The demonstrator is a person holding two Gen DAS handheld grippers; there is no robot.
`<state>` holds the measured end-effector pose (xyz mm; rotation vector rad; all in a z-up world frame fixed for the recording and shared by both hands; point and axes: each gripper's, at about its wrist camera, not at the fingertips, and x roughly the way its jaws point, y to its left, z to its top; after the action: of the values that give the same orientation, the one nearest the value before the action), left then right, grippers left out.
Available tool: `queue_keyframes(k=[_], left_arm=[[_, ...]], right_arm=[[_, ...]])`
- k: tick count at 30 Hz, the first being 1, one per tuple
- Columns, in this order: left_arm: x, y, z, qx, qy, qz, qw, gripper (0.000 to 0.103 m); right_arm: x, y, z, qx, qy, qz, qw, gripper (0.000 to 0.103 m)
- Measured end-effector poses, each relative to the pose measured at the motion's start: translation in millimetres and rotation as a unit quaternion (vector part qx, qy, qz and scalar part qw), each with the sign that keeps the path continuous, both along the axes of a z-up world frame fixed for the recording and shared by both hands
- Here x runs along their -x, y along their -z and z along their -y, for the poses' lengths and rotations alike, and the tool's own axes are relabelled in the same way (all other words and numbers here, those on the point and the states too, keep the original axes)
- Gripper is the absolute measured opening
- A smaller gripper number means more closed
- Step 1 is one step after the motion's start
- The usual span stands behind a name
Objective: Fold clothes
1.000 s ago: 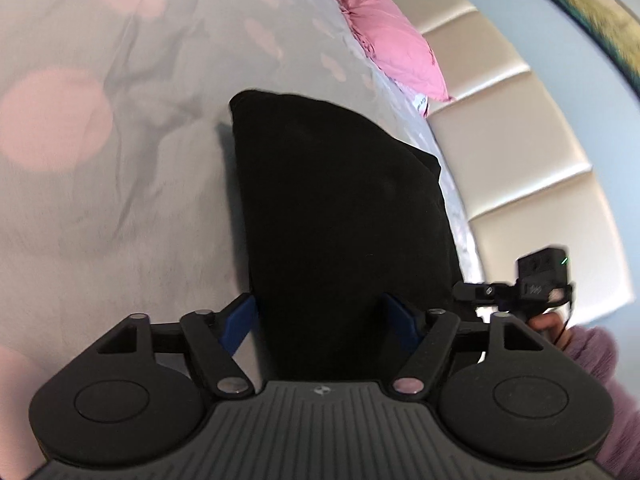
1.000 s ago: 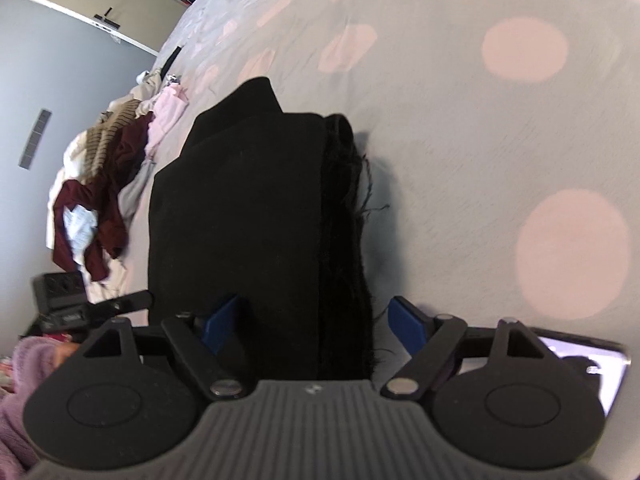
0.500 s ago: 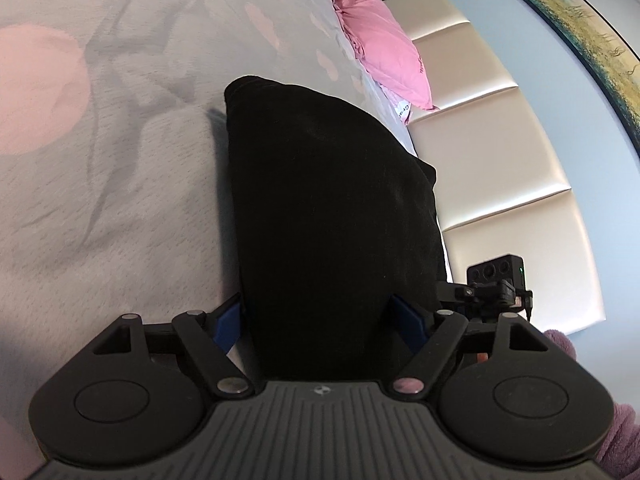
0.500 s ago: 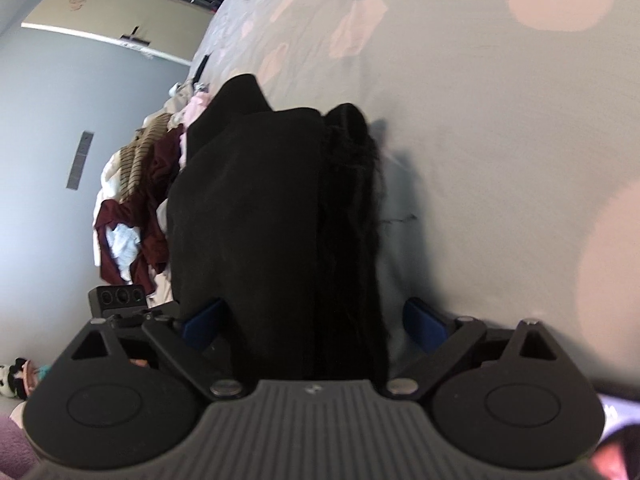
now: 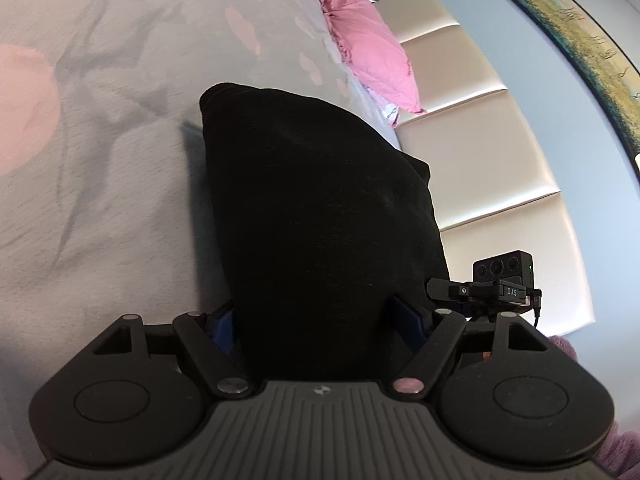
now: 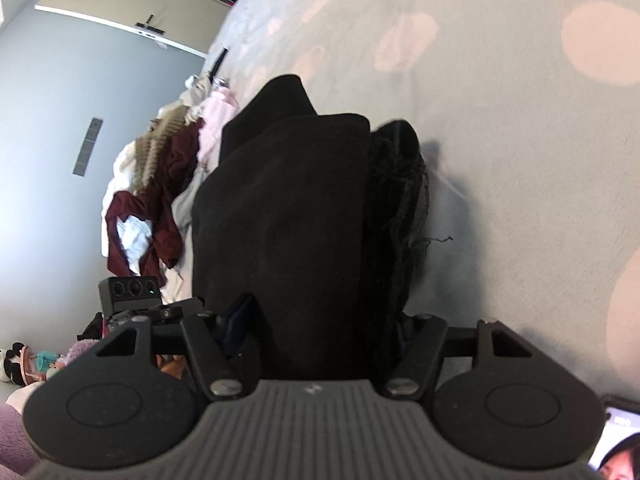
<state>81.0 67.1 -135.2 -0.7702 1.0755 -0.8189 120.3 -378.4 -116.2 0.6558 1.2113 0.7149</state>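
Pointing both tools downward at the bed point(image 5: 100, 200), your left tool point(image 5: 316, 320) grips the folded black garment point(image 5: 316, 208); your right tool point(image 6: 320, 320) has just been closing on it.

- one black folded garment point(image 5: 320, 216), sitting between the fingers of both grippers
- two grippers: left gripper point(image 5: 316, 320) and right gripper point(image 6: 320, 320)
- one pink pillow point(image 5: 368, 56) up by the headboard
- one framed painting point(image 5: 580, 52) on the wall
- one messy pile of clothes point(image 6: 160, 184); can't count the pieces in it
- headboard panels point(image 5: 472, 152): four showing
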Motion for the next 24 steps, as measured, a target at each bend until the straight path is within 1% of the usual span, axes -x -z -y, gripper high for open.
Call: queue_keyframes(k=[3,7,10,13,16,19,24], left_arm=[[0.7,-16.7,8.9,0.009,0.007,0.015,0.9998,0.074],[-6.6,-45.9,30.9,0.021,0.023,0.041,0.9987,0.073],[-16.8,-61.9,60.8,0.036,0.035,0.054,0.9973,0.073],[-28.1,-71.8,102.0,0.046,0.054,0.062,0.9956,0.072],[-38.6,-78.3,144.7,0.051,0.077,0.064,0.9936,0.071],[-46.9,-80.2,185.5,0.049,0.098,0.066,0.9918,0.071],[-67.4,-64.9,247.6,0.052,0.117,0.054,0.9903,0.070]], right_arm=[[5.3,-18.1,7.2,-0.002,0.010,0.018,1.000,0.066],[14.2,-46.2,28.9,-0.009,0.029,0.035,0.999,0.066],[18.4,-71.5,52.4,-0.008,0.044,0.049,0.998,0.066],[20.9,-94.2,84.5,0.002,0.062,0.063,0.996,0.066],[23.3,-108.5,122.1,0.007,0.085,0.066,0.994,0.066],[22.9,-113.1,162.6,0.005,0.105,0.065,0.992,0.066],[14.1,-109.2,221.9,0.010,0.123,0.059,0.991,0.066]])
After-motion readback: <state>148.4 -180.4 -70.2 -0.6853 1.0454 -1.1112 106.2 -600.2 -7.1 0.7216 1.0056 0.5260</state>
